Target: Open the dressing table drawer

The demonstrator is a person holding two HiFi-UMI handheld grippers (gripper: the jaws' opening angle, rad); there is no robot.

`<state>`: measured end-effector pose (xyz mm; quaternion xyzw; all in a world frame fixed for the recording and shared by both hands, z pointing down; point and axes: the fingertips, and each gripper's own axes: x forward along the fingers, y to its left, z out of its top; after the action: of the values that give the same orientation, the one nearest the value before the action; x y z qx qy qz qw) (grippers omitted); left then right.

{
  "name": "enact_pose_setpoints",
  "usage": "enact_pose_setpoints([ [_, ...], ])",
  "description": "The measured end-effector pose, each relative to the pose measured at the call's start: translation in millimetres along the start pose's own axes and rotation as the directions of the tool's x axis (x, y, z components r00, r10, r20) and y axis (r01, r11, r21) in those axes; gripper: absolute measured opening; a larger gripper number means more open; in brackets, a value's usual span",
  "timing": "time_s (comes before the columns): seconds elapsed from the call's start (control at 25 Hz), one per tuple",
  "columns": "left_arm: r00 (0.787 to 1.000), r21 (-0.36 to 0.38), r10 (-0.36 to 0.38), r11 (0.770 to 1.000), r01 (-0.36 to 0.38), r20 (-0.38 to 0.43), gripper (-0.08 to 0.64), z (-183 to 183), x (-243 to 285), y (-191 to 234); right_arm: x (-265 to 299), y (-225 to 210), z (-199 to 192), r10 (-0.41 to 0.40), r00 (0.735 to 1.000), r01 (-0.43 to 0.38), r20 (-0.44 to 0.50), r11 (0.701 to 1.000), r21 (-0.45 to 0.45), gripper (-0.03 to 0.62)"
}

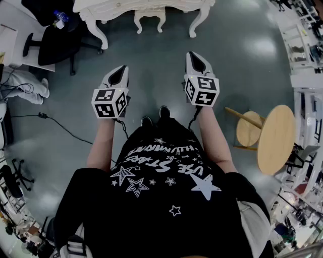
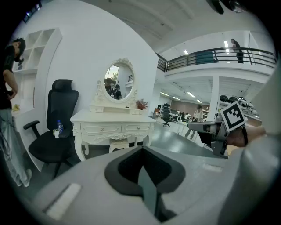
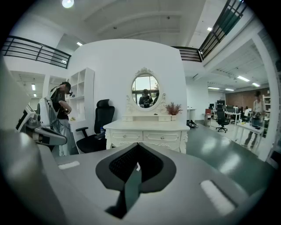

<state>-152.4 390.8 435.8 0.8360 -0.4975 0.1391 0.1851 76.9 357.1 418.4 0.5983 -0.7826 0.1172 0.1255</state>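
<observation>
The white dressing table (image 1: pixel 146 6) stands across the floor ahead of me, well out of reach. Its two drawers (image 3: pixel 126 136) sit shut side by side under the top, each with a small knob, seen also as drawers (image 2: pixel 102 128) in the left gripper view. An oval mirror (image 3: pixel 145 91) rises above them. My left gripper (image 1: pixel 120 72) and right gripper (image 1: pixel 195 59) are held at waist height, pointed at the table. Both are shut with nothing in them. The left gripper (image 2: pixel 142 165) and right gripper (image 3: pixel 135 169) show their jaws closed together.
A white stool (image 1: pixel 150 19) is tucked under the table. A black office chair (image 1: pixel 55 43) stands to its left, and a person (image 3: pixel 59 114) stands by white shelves (image 3: pixel 81 94). A round wooden table (image 1: pixel 275 138) and wooden stool (image 1: pixel 248 128) are at my right. A cable (image 1: pixel 65 128) crosses the floor.
</observation>
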Motion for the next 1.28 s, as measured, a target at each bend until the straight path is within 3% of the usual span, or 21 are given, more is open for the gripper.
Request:
enact_pose_setpoints([
  [0.64, 0.998, -0.046, 0.051, 0.998, -0.05, 0.026, 0.0, -18, -39, 7, -23, 21, -19, 0.012, 0.999, -0.011, -0.035, 0.999, 0.034, 0.026],
  [0.92, 0.998, -0.041, 0.054, 0.998, -0.053, 0.027, 0.0, -34, -56, 21, -21, 39, -15, 0.029, 0.999, -0.031, 0.025, 0.997, 0.073, 0.029],
  [1.28, 0.997, -0.03, 0.065, 0.998, -0.064, 0.041, 0.0, -14, -39, 43, 10, 35, -12, 0.042, 0.999, -0.043, 0.005, 0.995, 0.094, 0.29],
])
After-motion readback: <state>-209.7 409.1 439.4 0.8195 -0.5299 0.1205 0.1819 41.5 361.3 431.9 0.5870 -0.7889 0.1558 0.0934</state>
